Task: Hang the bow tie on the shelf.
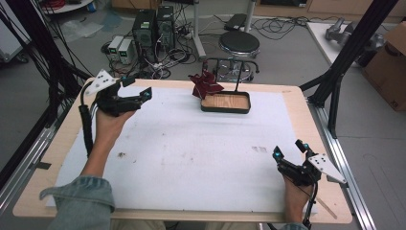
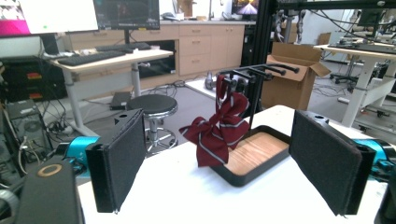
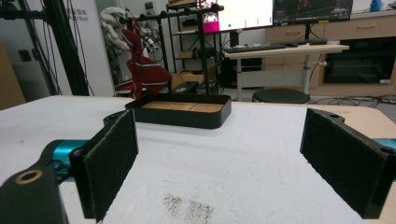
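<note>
A dark red striped bow tie [image 1: 205, 85] hangs from a black rack [image 1: 225, 62] over the left end of a black tray with a wooden floor [image 1: 226, 102] at the table's far middle. The left gripper view has the bow tie [image 2: 217, 127] draped onto the tray [image 2: 254, 156] ahead of the jaws. My left gripper [image 1: 138, 90] is open at the far left, well short of the tie. My right gripper [image 1: 289, 149] is open near the front right corner, with nothing between its jaws. From the right gripper view the tie [image 3: 142, 65] and tray [image 3: 187, 112] lie far ahead.
A white foam sheet [image 1: 191, 153] covers most of the wooden table, with small dark smudges [image 1: 259, 149]. Beyond the far edge stand a black stool [image 1: 239, 45] and computer towers [image 1: 153, 28]. Black frame posts [image 1: 356, 43] rise at the right. A cardboard box [image 1: 390, 64] sits far right.
</note>
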`<state>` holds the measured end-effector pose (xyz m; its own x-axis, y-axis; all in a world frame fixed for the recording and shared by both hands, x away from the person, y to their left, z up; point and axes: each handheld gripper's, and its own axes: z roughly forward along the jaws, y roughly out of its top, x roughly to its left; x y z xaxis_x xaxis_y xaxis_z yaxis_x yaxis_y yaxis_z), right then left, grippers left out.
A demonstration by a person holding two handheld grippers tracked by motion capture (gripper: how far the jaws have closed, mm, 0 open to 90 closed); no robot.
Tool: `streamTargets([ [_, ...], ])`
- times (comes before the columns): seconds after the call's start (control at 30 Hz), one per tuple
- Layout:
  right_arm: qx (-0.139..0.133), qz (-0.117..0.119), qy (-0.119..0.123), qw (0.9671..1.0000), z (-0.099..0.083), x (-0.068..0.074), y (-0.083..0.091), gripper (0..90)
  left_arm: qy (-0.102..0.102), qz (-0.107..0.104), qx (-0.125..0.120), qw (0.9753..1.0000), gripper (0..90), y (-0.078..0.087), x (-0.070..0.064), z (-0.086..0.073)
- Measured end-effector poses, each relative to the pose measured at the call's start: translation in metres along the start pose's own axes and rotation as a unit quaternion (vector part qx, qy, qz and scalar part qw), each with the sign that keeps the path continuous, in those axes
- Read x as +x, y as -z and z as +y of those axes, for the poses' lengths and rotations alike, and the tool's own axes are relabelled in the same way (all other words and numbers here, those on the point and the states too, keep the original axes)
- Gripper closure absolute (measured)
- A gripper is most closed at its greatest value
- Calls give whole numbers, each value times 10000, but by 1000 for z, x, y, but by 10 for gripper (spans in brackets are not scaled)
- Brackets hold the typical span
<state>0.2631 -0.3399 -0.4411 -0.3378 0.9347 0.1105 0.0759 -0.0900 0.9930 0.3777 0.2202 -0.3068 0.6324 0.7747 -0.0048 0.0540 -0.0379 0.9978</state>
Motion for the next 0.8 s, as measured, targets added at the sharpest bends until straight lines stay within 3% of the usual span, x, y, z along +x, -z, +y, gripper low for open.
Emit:
streamTargets([
  [0.27,13,-11,39,10000,0,0,-1,103,33,202,-184,9996,173,48,-5,-23],
  [0.43,22,-11,32,10000,0,1,-1,103,21,399,-182,9990,173,69,-9,-45],
  [0.63,26,1,53,10000,0,1,-1,103,10,805,-147,9966,172,94,-14,-74],
  [0.8,39,2,48,10000,0,1,-1,103,71,899,-172,9958,172,111,-18,-86],
])
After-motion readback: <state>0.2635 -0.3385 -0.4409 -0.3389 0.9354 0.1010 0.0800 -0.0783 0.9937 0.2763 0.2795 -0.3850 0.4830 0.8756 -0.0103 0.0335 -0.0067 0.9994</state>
